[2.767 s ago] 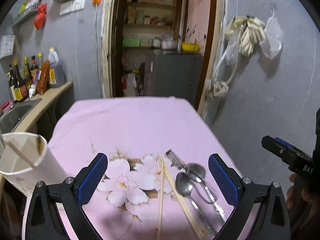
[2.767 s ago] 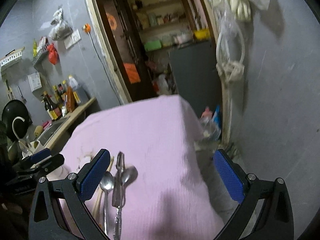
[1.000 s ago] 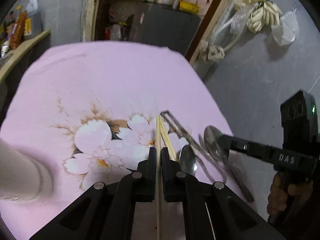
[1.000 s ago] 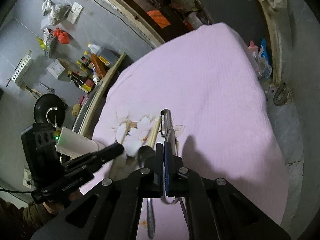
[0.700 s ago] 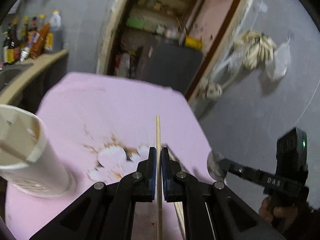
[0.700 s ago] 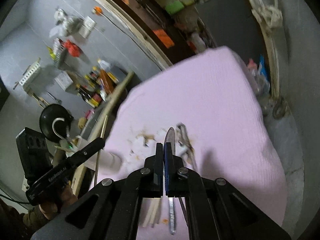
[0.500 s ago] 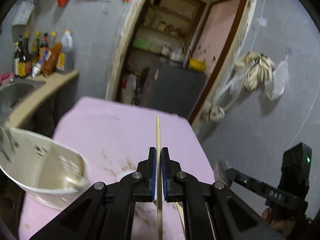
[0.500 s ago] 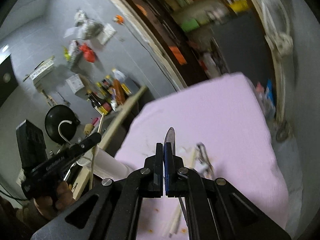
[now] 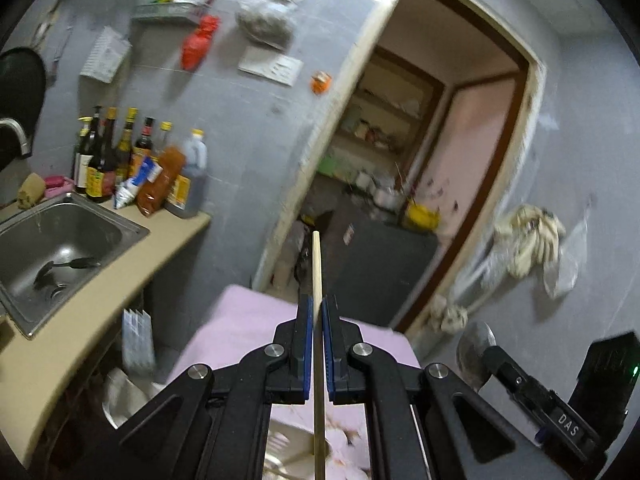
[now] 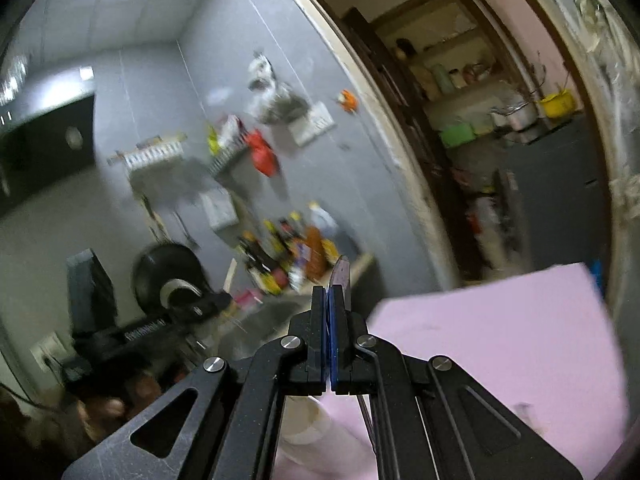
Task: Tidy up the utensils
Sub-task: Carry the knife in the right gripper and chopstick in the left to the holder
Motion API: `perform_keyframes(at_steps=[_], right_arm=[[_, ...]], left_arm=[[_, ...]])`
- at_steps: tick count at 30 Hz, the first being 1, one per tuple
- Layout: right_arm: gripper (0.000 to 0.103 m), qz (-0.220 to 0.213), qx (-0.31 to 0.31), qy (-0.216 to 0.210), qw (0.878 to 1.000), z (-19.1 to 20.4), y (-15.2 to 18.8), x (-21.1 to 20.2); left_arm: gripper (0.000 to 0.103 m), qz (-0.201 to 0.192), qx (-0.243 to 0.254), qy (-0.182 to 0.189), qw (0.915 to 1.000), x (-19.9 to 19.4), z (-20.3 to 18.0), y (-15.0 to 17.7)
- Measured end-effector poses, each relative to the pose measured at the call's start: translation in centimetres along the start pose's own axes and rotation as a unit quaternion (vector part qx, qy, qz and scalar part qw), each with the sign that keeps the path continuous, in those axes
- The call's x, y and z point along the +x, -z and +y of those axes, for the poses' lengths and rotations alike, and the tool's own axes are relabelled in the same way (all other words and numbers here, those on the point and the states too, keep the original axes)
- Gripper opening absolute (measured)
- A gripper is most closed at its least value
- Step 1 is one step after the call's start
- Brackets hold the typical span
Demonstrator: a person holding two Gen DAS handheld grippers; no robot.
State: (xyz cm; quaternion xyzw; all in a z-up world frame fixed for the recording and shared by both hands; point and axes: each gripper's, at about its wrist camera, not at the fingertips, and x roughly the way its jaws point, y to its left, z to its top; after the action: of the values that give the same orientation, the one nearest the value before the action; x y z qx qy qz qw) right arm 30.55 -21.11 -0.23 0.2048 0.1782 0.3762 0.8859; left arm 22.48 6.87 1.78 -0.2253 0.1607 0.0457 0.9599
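Left gripper (image 9: 316, 344) clamped tight on a wooden chopstick (image 9: 317, 276), jaws narrowed to the width of the stick. Stick held pointing forward and up, tip in front of the dark doorway (image 9: 400, 184), back end running down between the fingers and out of the bottom of the left wrist view. Raised well above the pink tablecloth (image 9: 248, 320); sink (image 9: 52, 248) and bottles (image 9: 120, 160) on the counter off to the left.

Right gripper (image 10: 330, 316) also pinched fully together, on a metal spoon (image 10: 341, 276): bowl poking out past the fingertips, seen edge-on, handle hidden behind the jaws. Same spoon bowl (image 9: 474, 354) visible from the left wrist view at the tip of the other tool, off the table's right edge. Likewise lifted clear of the cloth.

White cup (image 10: 316, 432) just below the right gripper, near the left edge of the table, rim partly hidden by the fingers; contents impossible to make out through the blur.

By judgement, at the carrying stage: two utensils picked up, neither yet dropped into the cup. Probably still to come: lowering both into the cup and letting go. Rest of the table mostly out of view, so number of utensils left lying there impossible to tell.
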Motion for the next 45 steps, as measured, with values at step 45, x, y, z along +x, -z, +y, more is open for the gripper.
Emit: perform_keyframes(at_steps=[45], right_arm=[[0.002,-0.024,0.100,-0.083,0.991,-0.2,10.3,13.2]], left_arm=[[0.005,-0.108,0.015,-0.090,0.9899,3.5,9.6,3.1]])
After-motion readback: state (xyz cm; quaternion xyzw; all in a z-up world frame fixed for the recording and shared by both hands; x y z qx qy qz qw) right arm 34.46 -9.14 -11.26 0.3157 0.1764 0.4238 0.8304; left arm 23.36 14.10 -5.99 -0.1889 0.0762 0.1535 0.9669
